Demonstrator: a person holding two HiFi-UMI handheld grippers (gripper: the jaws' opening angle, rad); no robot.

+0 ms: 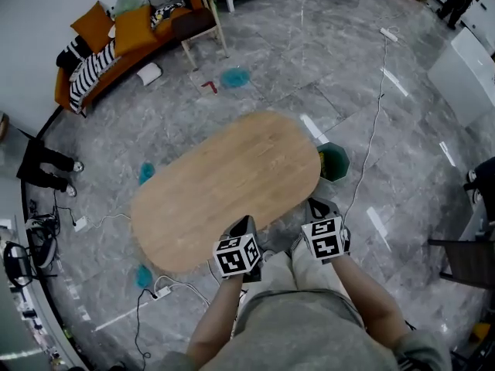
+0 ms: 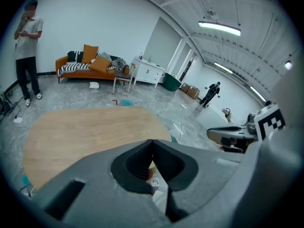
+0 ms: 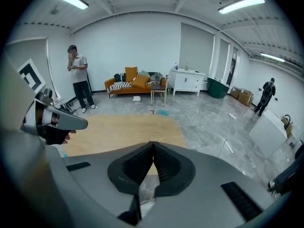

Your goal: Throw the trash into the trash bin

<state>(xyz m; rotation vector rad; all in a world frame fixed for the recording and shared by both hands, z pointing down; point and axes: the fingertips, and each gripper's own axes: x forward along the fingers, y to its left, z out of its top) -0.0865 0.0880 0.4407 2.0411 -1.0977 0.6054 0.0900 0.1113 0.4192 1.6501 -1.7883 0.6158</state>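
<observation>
Both grippers hang over the near edge of a bare oval wooden table (image 1: 224, 188). My left gripper (image 1: 246, 221) is shut with nothing between its jaws; its tips meet in the left gripper view (image 2: 152, 141). My right gripper (image 1: 315, 204) is also shut and holds nothing, as the right gripper view (image 3: 153, 143) shows. A dark green trash bin (image 1: 334, 161) stands on the floor by the table's right end. Teal scraps of trash lie on the floor: one beyond the table (image 1: 234, 77), one at its left (image 1: 146, 171), one near its front left (image 1: 144, 275).
An orange sofa (image 1: 116, 41) piled with cushions and a small chair (image 1: 203, 22) stand at the far left. A person (image 2: 26, 56) stands left of the table. Cables and a power strip (image 1: 158, 291) trail over the grey floor. A white counter (image 1: 464, 72) is at right.
</observation>
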